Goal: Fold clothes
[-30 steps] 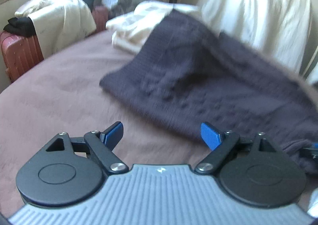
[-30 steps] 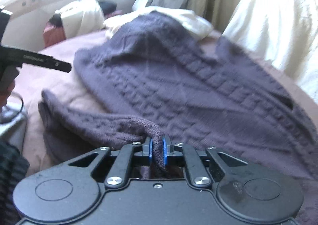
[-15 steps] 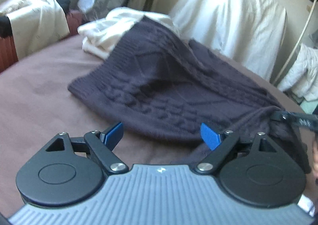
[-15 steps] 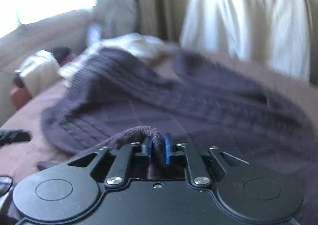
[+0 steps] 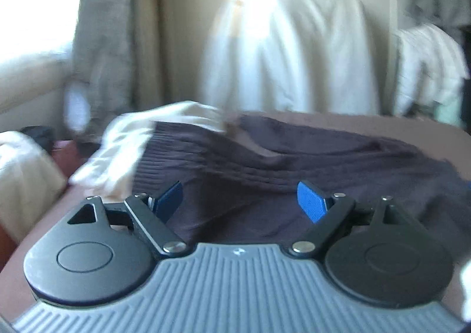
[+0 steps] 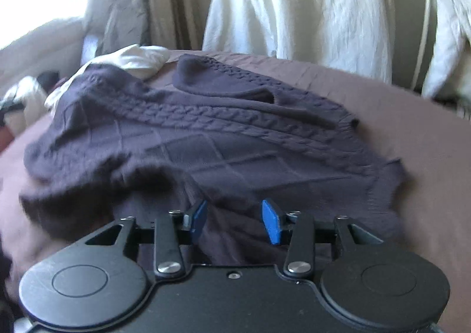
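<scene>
A dark purple cable-knit sweater [image 6: 223,133] lies spread on the brown bed [image 6: 412,133]; it also shows in the left wrist view [image 5: 294,162]. My right gripper [image 6: 234,219] is open, its blue pads apart just above the sweater's near bunched sleeve, holding nothing. My left gripper [image 5: 240,200] is open and empty, low over the sweater's near edge. The left wrist view is blurred.
A cream garment [image 5: 123,144] lies at the bed's far left, partly under the sweater. A white cloth-covered chair [image 6: 297,3] stands behind the bed. Grey curtain [image 5: 112,38] at back left. More white clothes [image 5: 426,68] hang at right.
My right gripper has opened and let go of the sweater's sleeve, which now lies on the sweater. My left gripper has swung forward and lower over the sweater.
</scene>
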### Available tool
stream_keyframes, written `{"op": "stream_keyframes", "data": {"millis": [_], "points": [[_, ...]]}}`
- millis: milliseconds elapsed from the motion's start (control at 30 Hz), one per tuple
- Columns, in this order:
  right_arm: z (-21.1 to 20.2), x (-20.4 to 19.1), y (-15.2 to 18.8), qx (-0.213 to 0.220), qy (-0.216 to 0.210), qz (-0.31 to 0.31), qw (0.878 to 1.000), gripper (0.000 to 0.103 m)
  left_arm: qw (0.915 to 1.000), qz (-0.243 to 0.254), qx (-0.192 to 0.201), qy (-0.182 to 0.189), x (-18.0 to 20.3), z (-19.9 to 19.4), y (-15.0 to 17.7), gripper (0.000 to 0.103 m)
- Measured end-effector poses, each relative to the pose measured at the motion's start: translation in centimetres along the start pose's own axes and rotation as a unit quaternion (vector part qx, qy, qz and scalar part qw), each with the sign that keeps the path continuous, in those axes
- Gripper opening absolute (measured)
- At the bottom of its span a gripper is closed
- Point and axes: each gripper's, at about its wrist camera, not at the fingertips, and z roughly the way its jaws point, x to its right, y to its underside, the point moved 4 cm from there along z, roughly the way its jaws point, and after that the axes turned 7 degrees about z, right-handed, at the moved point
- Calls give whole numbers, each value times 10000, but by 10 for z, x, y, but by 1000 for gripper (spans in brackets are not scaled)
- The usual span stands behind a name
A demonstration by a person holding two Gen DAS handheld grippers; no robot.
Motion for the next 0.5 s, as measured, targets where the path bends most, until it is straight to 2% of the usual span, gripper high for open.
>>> {"op": "stream_keyframes", "data": {"millis": [100,167,233,267,333,367,400,433,467,500], "points": [[-9,8,15,-31,-195,-218,9996,55,9936,684,-431,787,33,17,4,86],[-7,8,24,-104,-397,-239,9989,61,9809,1323,-789,1189,60,26,13,91],[1,6,31,-141,-425,-256,9987,67,9608,2100,-1152,1394,89,35,28,96],[6,5,35,-150,-383,-262,9988,68,9504,2465,-1305,1374,102,38,36,96],[17,3,42,-136,-222,-268,9993,68,9250,3310,-1579,991,125,48,58,96],[22,2,45,-107,-133,-277,9995,58,9109,3694,-1692,724,133,54,69,96],[26,2,47,-83,-84,-283,9995,35,8985,3957,-1847,446,137,61,79,74],[26,3,46,-61,-73,-198,9998,9,8931,3990,-2060,249,136,66,84,9],[26,5,45,-7,-64,-101,9999,9,8881,3990,-2281,65,134,72,88,14],[19,9,41,172,-86,35,9998,9,8946,3845,-2278,-29,130,72,84,12]]}}
